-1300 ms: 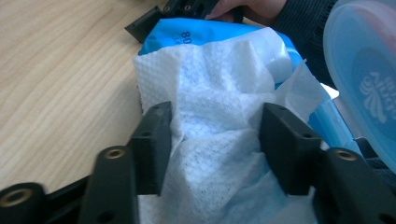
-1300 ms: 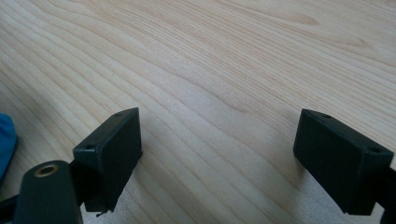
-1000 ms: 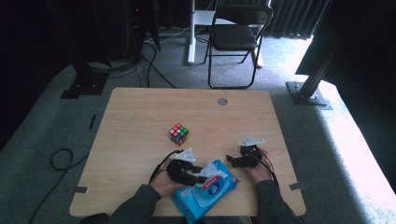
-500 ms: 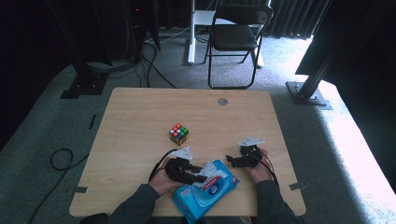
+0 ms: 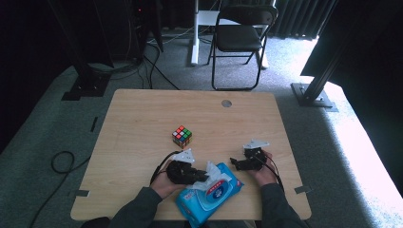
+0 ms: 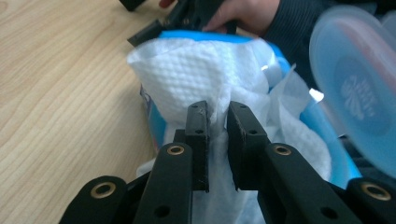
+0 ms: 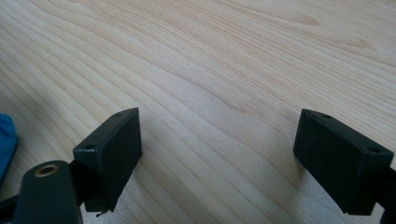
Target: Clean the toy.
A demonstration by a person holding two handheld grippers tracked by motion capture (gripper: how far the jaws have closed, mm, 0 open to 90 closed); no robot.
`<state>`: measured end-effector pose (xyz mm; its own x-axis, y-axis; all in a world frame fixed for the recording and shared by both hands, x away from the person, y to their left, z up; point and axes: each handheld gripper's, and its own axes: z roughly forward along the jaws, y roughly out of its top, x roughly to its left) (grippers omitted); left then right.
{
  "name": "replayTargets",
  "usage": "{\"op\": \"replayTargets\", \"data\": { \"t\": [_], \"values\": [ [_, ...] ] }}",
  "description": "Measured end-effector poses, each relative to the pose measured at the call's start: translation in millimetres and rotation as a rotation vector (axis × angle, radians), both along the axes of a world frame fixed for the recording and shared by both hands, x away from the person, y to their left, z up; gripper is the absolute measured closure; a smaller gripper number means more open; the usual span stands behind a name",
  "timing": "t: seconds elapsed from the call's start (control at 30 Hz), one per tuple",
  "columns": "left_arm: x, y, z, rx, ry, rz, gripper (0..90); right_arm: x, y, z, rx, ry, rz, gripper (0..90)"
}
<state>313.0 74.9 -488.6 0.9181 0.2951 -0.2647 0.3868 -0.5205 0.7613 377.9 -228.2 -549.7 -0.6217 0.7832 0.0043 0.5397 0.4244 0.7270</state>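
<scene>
Wipe point(image 6: 205, 65) is pinched in the left claw point(image 6: 217, 122) above the blue pack point(image 5: 209, 197) at the bench's point(image 5: 142, 123) near edge. Right claw point(image 7: 219, 140), spread wide beside the pack, holds nothing; unanchored, the pack may lift.

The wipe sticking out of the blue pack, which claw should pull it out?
The left claw: it is already shut on the wipe above the blue pack. The right claw is open over bare table beside the pack.
</scene>
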Motion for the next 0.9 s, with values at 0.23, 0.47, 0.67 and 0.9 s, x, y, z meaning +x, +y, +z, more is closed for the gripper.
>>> {"op": "replayTargets", "data": {
  "t": [0.23,0.47,0.67,0.9],
  "values": [
    [-4.6,-4.1,1.4,0.027,-0.048,0.002,78.0,0.0,0.1,0.0,0.001,0.0,-0.001,15.1],
    [-5.1,-0.9,4.8,0.019,-0.086,0.038,89.1,0.0,0.0,0.0,0.0,0.0,0.0,15.0],
    [-2.0,8.0,10.3,-0.023,-0.106,0.1,89.2,-0.1,0.2,0.0,0.002,0.001,-0.002,15.1],
    [6.1,27.2,17.7,-0.066,-0.115,0.196,89.3,0.0,0.1,0.0,0.001,0.0,-0.001,15.0]
  ]
}}
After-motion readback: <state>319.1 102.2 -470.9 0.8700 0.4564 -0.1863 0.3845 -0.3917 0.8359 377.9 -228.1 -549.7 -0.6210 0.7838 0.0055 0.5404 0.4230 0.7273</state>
